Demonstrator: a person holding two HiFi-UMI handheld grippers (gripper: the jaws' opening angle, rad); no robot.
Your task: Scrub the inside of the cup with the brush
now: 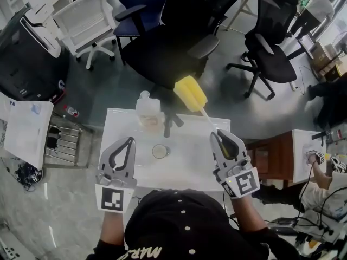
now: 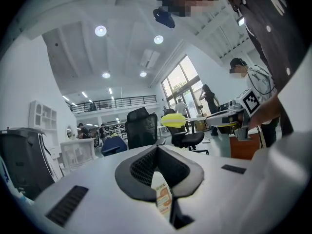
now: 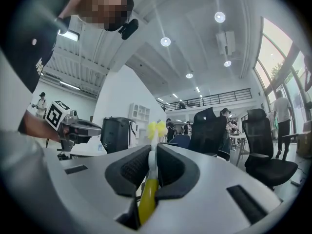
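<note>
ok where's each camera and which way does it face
head view: on the person's head, facing steeply down at the table; dark shirt, left gripper and right gripper show.
left gripper view: on that gripper, level along its shut jaws toward office chairs; dark shirt at right.
right gripper view: on that gripper, level along jaws clamped on the brush; shirt at left.
shared: each gripper view catches the other gripper; all three show the brush's yellow head.

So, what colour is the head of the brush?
Yellow; the brush head shows best in the head view.
</note>
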